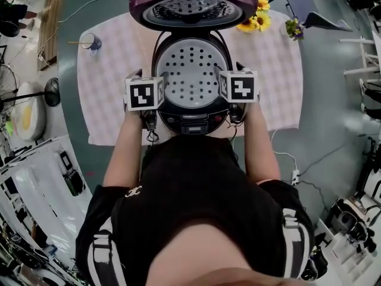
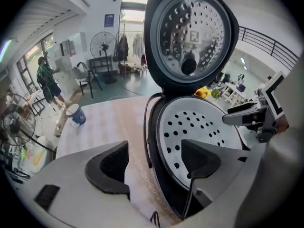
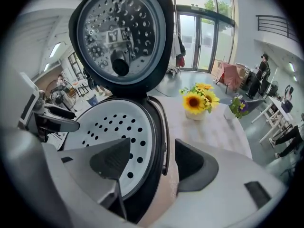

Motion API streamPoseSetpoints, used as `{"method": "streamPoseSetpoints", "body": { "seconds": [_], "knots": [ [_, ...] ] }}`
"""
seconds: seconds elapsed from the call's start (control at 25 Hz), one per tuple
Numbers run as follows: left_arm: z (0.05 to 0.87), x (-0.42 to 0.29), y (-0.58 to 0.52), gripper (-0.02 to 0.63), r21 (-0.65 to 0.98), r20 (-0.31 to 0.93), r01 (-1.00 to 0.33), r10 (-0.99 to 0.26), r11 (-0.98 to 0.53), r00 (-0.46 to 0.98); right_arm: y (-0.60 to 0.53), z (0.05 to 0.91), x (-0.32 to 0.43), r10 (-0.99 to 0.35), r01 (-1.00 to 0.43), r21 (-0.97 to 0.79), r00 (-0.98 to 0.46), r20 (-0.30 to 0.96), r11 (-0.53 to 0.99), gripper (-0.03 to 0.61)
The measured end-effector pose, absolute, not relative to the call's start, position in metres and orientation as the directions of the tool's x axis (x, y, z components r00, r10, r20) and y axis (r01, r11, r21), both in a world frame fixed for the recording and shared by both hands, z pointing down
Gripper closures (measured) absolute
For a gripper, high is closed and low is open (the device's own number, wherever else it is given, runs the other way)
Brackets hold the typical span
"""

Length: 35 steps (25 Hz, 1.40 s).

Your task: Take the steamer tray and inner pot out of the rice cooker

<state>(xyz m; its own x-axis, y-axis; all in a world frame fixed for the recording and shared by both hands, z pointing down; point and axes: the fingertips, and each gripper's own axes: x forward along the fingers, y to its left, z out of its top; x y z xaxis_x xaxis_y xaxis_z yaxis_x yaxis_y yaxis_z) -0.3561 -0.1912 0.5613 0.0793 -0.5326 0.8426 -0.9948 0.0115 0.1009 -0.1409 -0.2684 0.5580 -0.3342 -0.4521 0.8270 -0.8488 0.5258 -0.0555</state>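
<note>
1. Counter (image 1: 280,100) draped in pale checked cloth (image 1: 107,94); grey-teal floor (image 1: 324,142) around.
2. Round white perforated steamer tray (image 1: 190,76) seated in black rice cooker (image 1: 190,123), lid (image 1: 193,8) raised.
3. Left tongs (image 2: 154,151), right tongs (image 3: 152,148): spread, straddling cooker rim, gripping nothing.

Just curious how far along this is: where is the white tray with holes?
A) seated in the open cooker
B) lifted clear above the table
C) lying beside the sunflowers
A: the steamer tray sits inside the rice cooker, under its raised lid.
</note>
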Motion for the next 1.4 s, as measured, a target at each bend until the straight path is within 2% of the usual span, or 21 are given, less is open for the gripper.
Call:
{"method": "streamPoseSetpoints", "body": {
  "seconds": [0.28, 0.4, 0.56, 0.76, 1.0, 1.12, 1.24, 1.4],
  "knots": [
    [0.591, -0.362, -0.194, 0.270, 0.062, 0.900, -0.998, -0.433, 0.010, 0.052, -0.274, 0.580, -0.142, -0.421, -0.855, -0.002, -0.256, 0.870, 0.518, 0.312],
    [0.596, -0.367, -0.193, 0.293, 0.034, 0.915, -0.999, -0.402, 0.031, 0.019, -0.273, 0.587, -0.135, -0.403, -0.868, 0.023, -0.207, 0.892, 0.496, 0.387],
    [0.596, -0.363, -0.200, 0.318, 0.073, 0.899, -0.996, -0.435, 0.054, 0.043, -0.278, 0.587, -0.139, -0.420, -0.863, 0.030, -0.214, 0.882, 0.505, 0.430],
    [0.595, -0.357, -0.193, 0.370, 0.040, 0.897, -0.999, -0.442, 0.037, 0.019, -0.280, 0.576, -0.146, -0.465, -0.830, 0.065, -0.243, 0.851, 0.554, 0.434],
    [0.579, -0.357, -0.192, 0.377, 0.036, 0.876, -0.998, -0.481, 0.056, 0.005, -0.282, 0.554, -0.147, -0.514, -0.833, 0.070, -0.270, 0.814, 0.549, 0.439],
    [0.566, -0.357, -0.192, 0.383, 0.033, 0.858, -0.998, -0.514, 0.057, -0.001, -0.280, 0.542, -0.150, -0.542, -0.834, 0.071, -0.289, 0.789, 0.548, 0.484],
    [0.555, -0.358, -0.191, 0.414, 0.016, 0.832, -0.998, -0.554, 0.062, -0.021, -0.274, 0.531, -0.154, -0.567, -0.839, 0.066, -0.305, 0.765, 0.541, 0.528],
    [0.534, -0.354, -0.190, 0.503, 0.060, 0.787, -0.997, -0.617, 0.051, 0.015, -0.267, 0.515, -0.160, -0.587, -0.836, 0.052, -0.338, 0.735, 0.547, 0.529]
  ]
}}
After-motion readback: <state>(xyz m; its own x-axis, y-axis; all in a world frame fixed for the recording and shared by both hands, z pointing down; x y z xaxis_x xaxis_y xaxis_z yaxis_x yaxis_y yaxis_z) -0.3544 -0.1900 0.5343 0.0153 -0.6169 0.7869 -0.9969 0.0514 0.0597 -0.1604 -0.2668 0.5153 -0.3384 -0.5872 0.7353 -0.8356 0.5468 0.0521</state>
